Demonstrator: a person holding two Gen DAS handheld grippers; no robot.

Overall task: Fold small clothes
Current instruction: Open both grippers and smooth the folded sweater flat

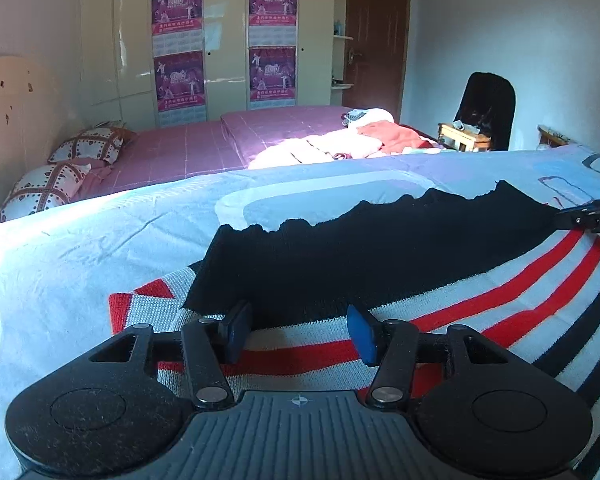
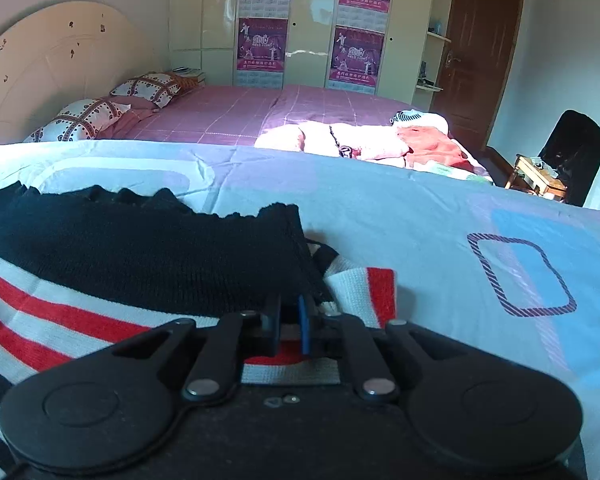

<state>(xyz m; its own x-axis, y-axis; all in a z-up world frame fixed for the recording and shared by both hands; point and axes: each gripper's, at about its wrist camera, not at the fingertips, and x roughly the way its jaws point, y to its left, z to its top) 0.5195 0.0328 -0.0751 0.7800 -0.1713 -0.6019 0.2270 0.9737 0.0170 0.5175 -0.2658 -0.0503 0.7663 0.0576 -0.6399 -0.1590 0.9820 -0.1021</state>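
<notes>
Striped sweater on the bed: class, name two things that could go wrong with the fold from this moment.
1. The left gripper is open over the striped sweater while the right gripper has its jaws shut on the black band; lifting may skew the fold.
2. That grip looks close to the knit's corner, so it might slip.

Knitted striped sweater, ribbed, matt, with a black scalloped hem. Smooth, faintly creased cotton bedsheet beneath. Matt black plastic left gripper; glossy wardrobe doors.
</notes>
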